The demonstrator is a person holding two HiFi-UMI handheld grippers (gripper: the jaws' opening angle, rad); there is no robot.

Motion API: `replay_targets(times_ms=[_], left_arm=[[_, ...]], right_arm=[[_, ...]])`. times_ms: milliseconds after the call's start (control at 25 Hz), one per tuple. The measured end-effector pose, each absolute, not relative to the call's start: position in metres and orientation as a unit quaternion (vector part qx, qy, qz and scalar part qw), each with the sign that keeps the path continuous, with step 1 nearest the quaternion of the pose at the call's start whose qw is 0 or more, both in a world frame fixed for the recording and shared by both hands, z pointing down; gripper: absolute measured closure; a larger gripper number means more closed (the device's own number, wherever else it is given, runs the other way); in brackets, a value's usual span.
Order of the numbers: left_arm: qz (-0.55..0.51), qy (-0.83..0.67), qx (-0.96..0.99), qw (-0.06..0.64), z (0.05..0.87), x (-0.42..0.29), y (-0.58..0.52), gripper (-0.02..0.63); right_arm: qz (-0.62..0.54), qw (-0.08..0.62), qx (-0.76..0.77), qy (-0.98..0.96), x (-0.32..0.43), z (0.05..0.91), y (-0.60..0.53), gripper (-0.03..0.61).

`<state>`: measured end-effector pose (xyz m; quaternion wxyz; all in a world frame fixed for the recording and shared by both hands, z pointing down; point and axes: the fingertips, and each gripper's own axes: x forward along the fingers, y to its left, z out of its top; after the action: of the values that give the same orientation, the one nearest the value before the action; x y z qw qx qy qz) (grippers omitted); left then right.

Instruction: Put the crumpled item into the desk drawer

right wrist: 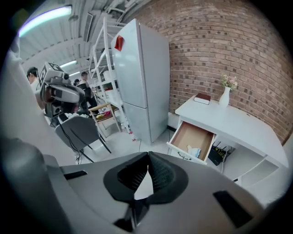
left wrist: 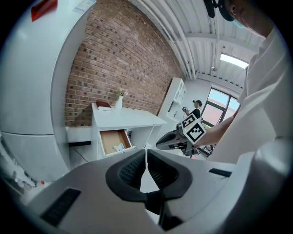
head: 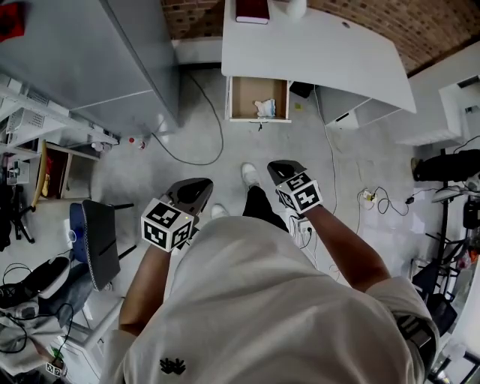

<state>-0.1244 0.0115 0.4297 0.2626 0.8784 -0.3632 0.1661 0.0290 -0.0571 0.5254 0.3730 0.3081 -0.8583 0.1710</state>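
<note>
The white desk (head: 322, 45) stands ahead with its wooden drawer (head: 244, 96) pulled open. A crumpled white item (head: 264, 107) lies inside the drawer at its right side; the right gripper view shows the item (right wrist: 194, 151) there too. Both grippers are held over the floor, well short of the desk. My left gripper (head: 199, 185) is shut with nothing between its jaws, and its pads meet at the tips (left wrist: 146, 156). My right gripper (head: 280, 166) is also shut and empty (right wrist: 148, 165).
A tall grey refrigerator (head: 112, 60) stands left of the desk. A red book (head: 252, 10) and a white vase (head: 296, 7) sit on the desktop. A chair (head: 97, 240) and shelves are at the left, with cables (head: 191, 150) across the floor.
</note>
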Motion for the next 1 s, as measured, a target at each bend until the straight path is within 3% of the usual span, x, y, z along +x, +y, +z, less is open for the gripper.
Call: replay_targets(times_ms=[1000], left_arm=[[0.149, -0.387, 0.872, 0.261, 0.429, -0.148, 0.041, 0.582]], right_arm=[[0.136, 0.326, 0.255, -0.9, -0.036, 0.469, -0.02, 0.549]])
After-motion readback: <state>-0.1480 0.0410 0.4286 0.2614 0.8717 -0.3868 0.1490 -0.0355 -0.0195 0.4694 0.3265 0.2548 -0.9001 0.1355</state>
